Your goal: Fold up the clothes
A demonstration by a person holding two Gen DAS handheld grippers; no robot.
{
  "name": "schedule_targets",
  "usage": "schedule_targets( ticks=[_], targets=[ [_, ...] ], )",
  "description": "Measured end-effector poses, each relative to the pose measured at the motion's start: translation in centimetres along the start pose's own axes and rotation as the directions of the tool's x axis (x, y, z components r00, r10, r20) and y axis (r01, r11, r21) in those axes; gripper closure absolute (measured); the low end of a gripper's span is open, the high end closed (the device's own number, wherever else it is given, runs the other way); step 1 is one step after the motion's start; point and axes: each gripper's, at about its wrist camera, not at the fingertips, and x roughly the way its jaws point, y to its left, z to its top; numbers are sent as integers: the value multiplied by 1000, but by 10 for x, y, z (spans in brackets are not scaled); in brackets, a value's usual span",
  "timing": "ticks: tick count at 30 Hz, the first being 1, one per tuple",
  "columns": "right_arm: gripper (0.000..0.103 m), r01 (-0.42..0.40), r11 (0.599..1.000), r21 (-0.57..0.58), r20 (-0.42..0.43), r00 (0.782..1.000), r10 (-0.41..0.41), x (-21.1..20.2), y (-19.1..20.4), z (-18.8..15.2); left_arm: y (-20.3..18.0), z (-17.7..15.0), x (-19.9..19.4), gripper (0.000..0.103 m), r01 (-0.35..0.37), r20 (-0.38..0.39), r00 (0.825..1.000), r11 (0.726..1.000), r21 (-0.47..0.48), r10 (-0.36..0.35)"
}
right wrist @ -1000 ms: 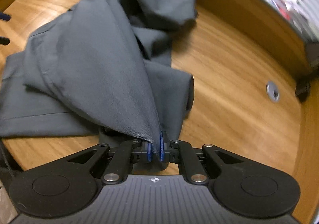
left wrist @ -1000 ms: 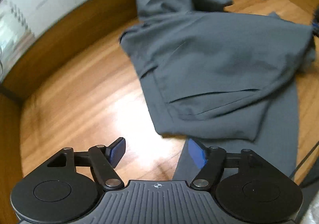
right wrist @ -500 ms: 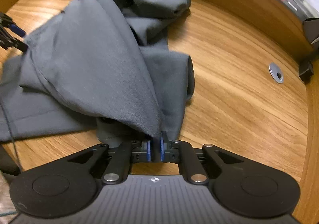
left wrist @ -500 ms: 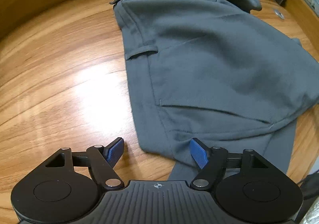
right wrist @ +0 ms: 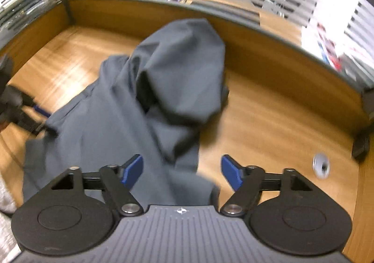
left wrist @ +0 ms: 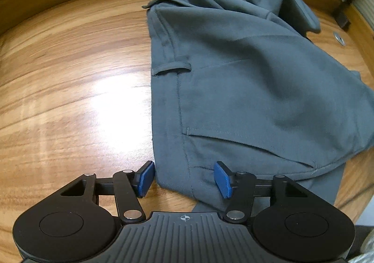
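Grey trousers [left wrist: 245, 90] on wooden table [left wrist: 70, 104], left gripper [left wrist: 184, 178] closing astride waistband corner, right gripper [right wrist: 182, 171] opening, empty.

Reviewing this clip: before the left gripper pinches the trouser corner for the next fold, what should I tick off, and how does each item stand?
1. Corner of the grey trousers between the left gripper pads: ok. The jaws are closing around the waistband corner, not yet pressing it.
2. Right gripper free of cloth: ok. Its jaws are opening, pads apart, trousers lying below them.
3. Trousers resting on the wooden table: ok. The near part lies fairly flat.
4. Far end smoothed out: not ok. A bunched hump of fabric sits there.
5. Layers under the corner aligned: cannot tell. A lower layer runs under the left gripper, out of sight.
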Motion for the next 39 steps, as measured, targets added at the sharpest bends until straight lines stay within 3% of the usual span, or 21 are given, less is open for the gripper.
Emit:
schedule_targets(
  ticks=[8,19,20,22,23,25,27,32,39],
  targets=[
    [10,-7,1000,2,-25,1000,7,83,-24,55,0,0,4,43,-13,-9,1000,998,-67,13],
    [12,-119,981,152,-135,981,140,168,-58,75,-13,1,8,44,-109,-28,994,986,-123,107],
    [15,-134,978,163,-132,979,156,172,-60,76,-15,2,8,46,-125,-28,992,985,-116,122],
    [40,-163,967,194,-132,973,190,178,-63,79,-20,4,8,57,-156,-28,988,982,-102,154],
    [46,-172,962,211,-133,970,203,179,-65,79,-21,5,8,61,-167,-29,986,981,-102,165],
    [78,-165,960,227,-125,972,197,175,-68,77,-24,6,8,68,-189,-32,982,976,-104,186],
    [89,-154,959,239,-112,976,185,168,-71,74,-27,8,8,74,-214,-38,977,971,-104,211],
    [93,-116,962,248,-65,989,135,128,-83,52,-35,10,10,76,-256,-5,966,959,-121,257],
    [94,19,944,331,-123,992,23,66,-104,-19,-41,9,6,78,-274,-4,961,956,-108,275]
  ],
)
